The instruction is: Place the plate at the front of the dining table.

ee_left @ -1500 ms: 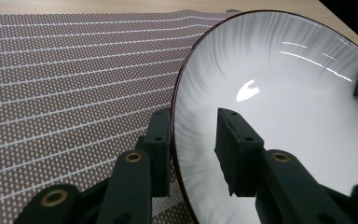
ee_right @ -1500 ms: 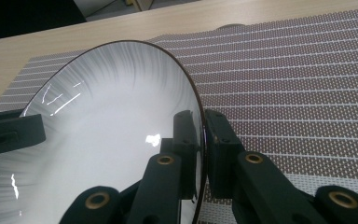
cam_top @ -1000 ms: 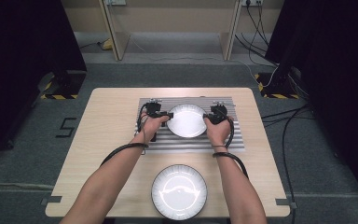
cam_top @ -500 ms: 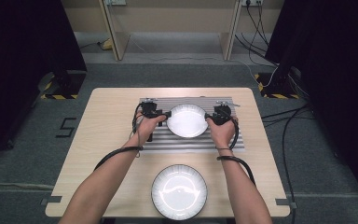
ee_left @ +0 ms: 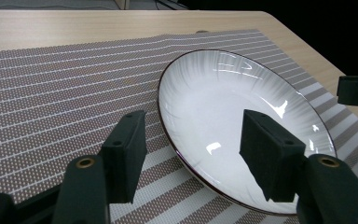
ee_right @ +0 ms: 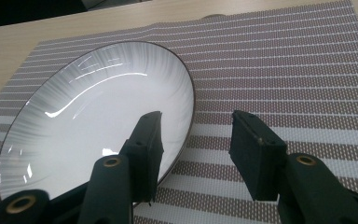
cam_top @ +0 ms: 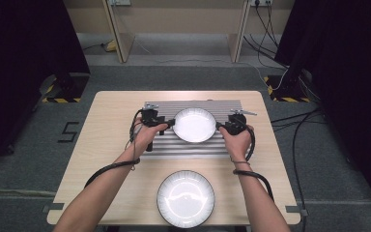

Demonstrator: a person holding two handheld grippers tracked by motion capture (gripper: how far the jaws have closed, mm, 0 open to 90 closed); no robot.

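Here two plates (cam_top: 194, 124) (cam_top: 185, 198), one striped mat (cam_top: 193, 148), two grippers (cam_top: 169, 123) (cam_top: 219, 126).

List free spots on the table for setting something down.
Bare light wooden table left of the striped grey placemat, a bare strip right of it, and both sides of the near white ribbed plate. Crowded: mat centre, far white plate between left tool and right tool.

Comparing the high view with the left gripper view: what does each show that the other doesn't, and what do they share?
High view alone: a second white plate near the table's front edge, both forearms, and the grey floor with cables around the table.

Left gripper view alone: the left gripper up close, its jaws having just been opening, standing apart astride the plate's rim without pressing it.

Both: the white plate on the striped mat, and the right gripper at the plate's far side.
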